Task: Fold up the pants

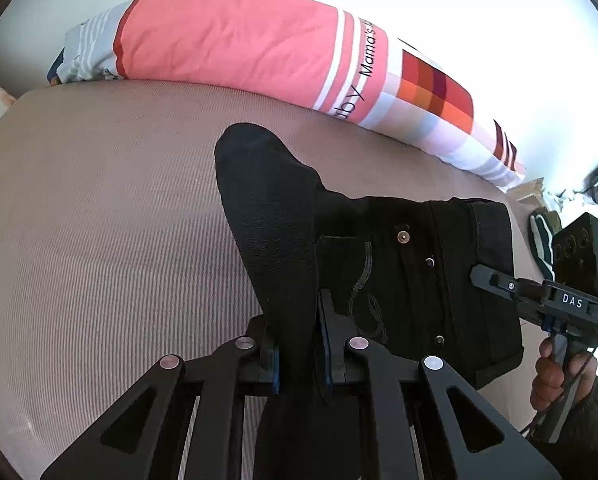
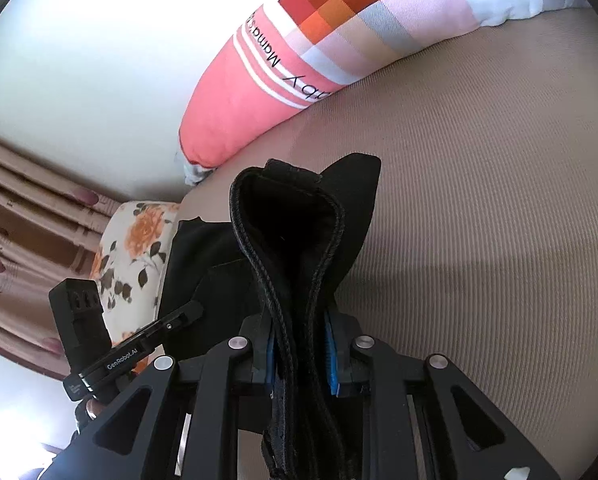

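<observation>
The black pants (image 1: pixel 411 272) hang in a fold above the bed, held at two places. My left gripper (image 1: pixel 299 356) is shut on a bunched black edge of them that stands up between its blue pads. In the right wrist view my right gripper (image 2: pixel 301 356) is shut on the pants (image 2: pixel 295 248) at a thick stitched band, which loops upward between its pads. The right gripper (image 1: pixel 539 292) shows at the right of the left wrist view, a hand (image 1: pixel 551 376) below it. The left gripper (image 2: pixel 139 344) appears low at the left of the right wrist view.
A beige ribbed bed cover (image 1: pixel 99 240) spreads under the pants. A long pink and checked bolster pillow (image 1: pixel 239 44) lies along the far edge by the white wall. A floral pillow (image 2: pixel 135 248) and brown curtains (image 2: pixel 27 248) are at the left in the right wrist view.
</observation>
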